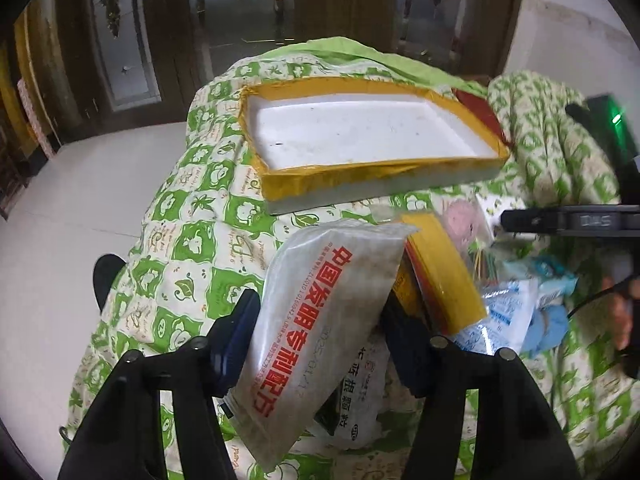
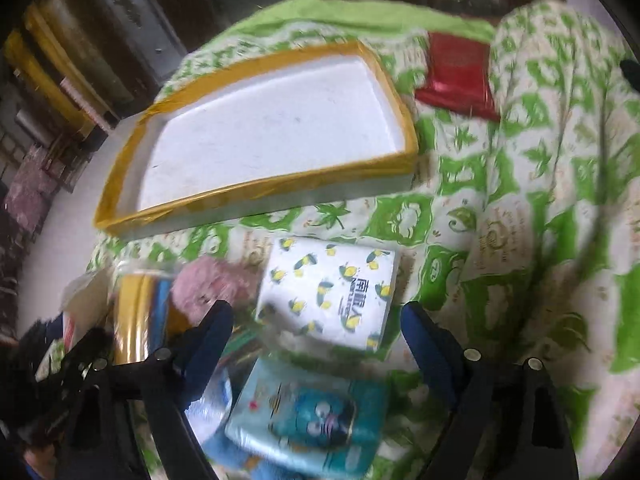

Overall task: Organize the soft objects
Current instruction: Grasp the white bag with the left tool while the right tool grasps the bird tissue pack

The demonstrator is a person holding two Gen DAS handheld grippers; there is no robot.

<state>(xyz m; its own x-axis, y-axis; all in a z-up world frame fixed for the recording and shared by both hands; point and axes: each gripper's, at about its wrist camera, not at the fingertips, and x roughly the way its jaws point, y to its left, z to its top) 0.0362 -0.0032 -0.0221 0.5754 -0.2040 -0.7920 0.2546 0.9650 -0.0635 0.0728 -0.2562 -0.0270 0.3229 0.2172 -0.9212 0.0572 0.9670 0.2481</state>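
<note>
The left gripper [image 1: 320,344] jaws grasp a white pouch [image 1: 316,320]: light, limp, slippery, best pinched mid-body. The right gripper [image 2: 316,344] jaws stand released over a tissue pack [image 2: 328,288].

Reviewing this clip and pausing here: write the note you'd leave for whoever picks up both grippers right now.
Left gripper: jaws around the white packet with red lettering, apparently gripping it, lifted at a tilt above the pile.
Right gripper: open, holding nothing, over the bee-print tissue pack and the blue cartoon pack.
Foam tray with yellow tape rim: on the green-patterned quilt, beyond the pile, nothing in it.
Done: nothing is in the tray yet.
Left: likely move the white packet to the tray, then the tissue packs, the pink fluffy item and the other packets.
</note>
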